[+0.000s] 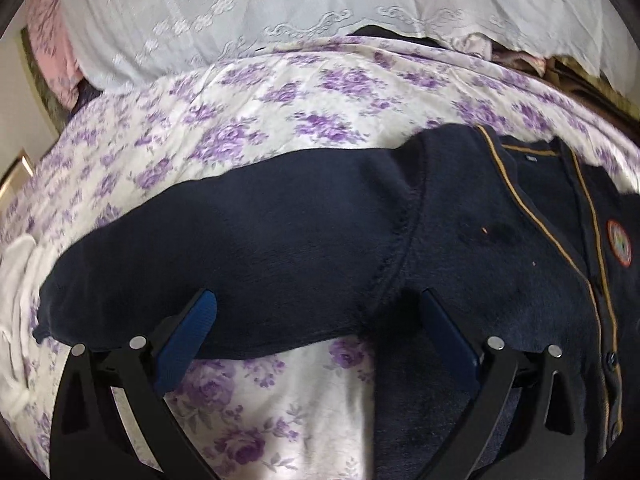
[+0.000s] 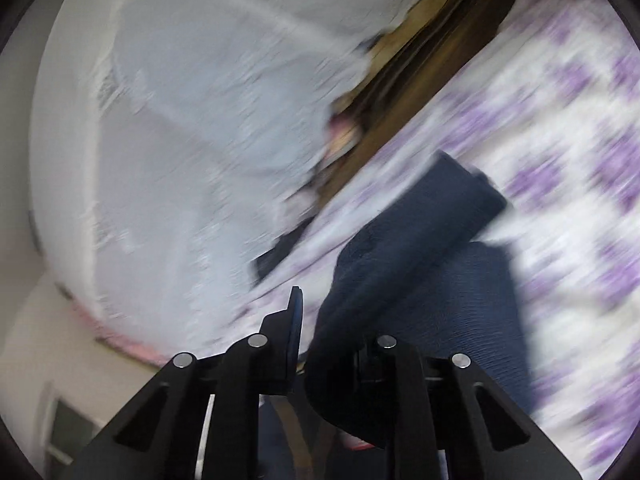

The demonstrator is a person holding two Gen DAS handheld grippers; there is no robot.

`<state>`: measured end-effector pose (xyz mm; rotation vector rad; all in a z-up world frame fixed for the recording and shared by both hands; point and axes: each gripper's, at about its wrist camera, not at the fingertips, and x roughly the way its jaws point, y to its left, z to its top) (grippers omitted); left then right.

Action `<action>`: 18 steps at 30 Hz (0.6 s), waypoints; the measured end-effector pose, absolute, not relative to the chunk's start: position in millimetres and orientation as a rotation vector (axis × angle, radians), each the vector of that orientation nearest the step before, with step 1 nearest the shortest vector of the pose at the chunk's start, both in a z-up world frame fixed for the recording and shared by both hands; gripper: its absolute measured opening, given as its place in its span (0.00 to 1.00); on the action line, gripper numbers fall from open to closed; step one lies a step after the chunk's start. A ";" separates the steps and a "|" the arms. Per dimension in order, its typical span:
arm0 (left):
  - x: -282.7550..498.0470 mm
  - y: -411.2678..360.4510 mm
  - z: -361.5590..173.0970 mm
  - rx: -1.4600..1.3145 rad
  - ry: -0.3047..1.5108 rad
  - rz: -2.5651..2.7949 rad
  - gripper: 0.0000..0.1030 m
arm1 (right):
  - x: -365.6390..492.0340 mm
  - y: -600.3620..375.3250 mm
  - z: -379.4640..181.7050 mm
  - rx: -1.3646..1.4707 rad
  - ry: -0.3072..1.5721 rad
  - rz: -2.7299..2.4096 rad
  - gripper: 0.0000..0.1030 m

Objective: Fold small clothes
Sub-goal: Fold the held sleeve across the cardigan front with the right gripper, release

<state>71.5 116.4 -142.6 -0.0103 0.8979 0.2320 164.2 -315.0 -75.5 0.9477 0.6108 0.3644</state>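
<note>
A small navy cardigan [image 1: 360,232] with gold trim and a round badge [image 1: 619,243] lies front up on a purple floral bedsheet [image 1: 256,128]. Its sleeve [image 1: 200,248] stretches out to the left. My left gripper [image 1: 316,308] is open, its blue pads on either side of the sleeve's lower edge near the armpit. In the blurred right wrist view, my right gripper [image 2: 320,312] is shut on navy cardigan fabric [image 2: 400,256], which drapes over its right finger. A sleeve end [image 2: 468,188] trails away over the bedsheet [image 2: 560,160].
A white embroidered cloth [image 1: 280,8] covers a pile at the head of the bed, with pink fabric [image 1: 52,40] at its left. A white garment [image 1: 16,280] lies at the left. A brown wooden frame [image 2: 432,40] runs behind the bed.
</note>
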 end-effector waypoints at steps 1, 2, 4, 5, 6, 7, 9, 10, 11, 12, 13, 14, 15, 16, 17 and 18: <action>72.0 118.9 -142.0 -0.024 0.898 0.235 0.96 | 169.4 -293.0 -70.5 0.922 0.625 0.409 0.20; 72.0 120.3 -141.5 -0.032 0.897 0.237 0.96 | 173.8 -274.0 -66.5 0.896 0.637 0.436 0.20; 72.2 122.2 -141.3 -0.042 0.898 0.239 0.96 | 185.1 -225.0 -62.1 0.816 0.675 0.496 0.21; 72.4 122.5 -141.1 -0.042 0.899 0.240 0.96 | 187.2 -209.1 -62.7 0.781 0.689 0.506 0.22; 72.8 122.5 -141.0 -0.041 0.900 0.240 0.96 | 188.1 -184.5 -65.9 0.711 0.716 0.512 0.28; 73.4 122.0 -141.1 -0.039 0.900 0.240 0.96 | 188.2 -160.7 -71.1 0.630 0.744 0.511 0.44; 73.7 122.1 -141.3 -0.038 0.901 0.239 0.96 | 185.5 -116.8 -86.4 0.412 0.824 0.447 0.76; 73.9 122.4 -141.4 -0.038 0.901 0.237 0.96 | 181.4 -97.8 -96.0 0.292 0.850 0.413 0.79; 74.0 122.8 -141.1 -0.040 0.901 0.236 0.96 | 176.9 -86.3 -103.0 0.215 0.856 0.403 0.79; 74.0 123.0 -141.0 -0.042 0.901 0.235 0.96 | 169.3 -74.3 -111.6 0.116 0.857 0.403 0.79; 74.1 123.5 -140.6 -0.046 0.900 0.232 0.96 | 163.5 -67.2 -115.2 0.051 0.858 0.407 0.79; 73.6 123.8 -140.4 -0.049 0.899 0.232 0.96 | 155.5 -63.6 -115.0 -0.002 0.853 0.417 0.79; 73.6 123.9 -140.3 -0.051 0.899 0.232 0.96 | 149.8 -64.0 -111.6 -0.021 0.842 0.428 0.79; 74.0 124.0 -140.2 -0.052 0.900 0.232 0.96 | 144.3 -63.4 -104.3 -0.030 0.820 0.441 0.80; 74.1 123.8 -140.3 -0.052 0.900 0.233 0.96 | 135.4 -68.9 -92.5 -0.031 0.790 0.458 0.81; 74.2 123.5 -140.3 -0.052 0.900 0.233 0.96 | 132.9 -74.9 -83.7 -0.024 0.770 0.471 0.87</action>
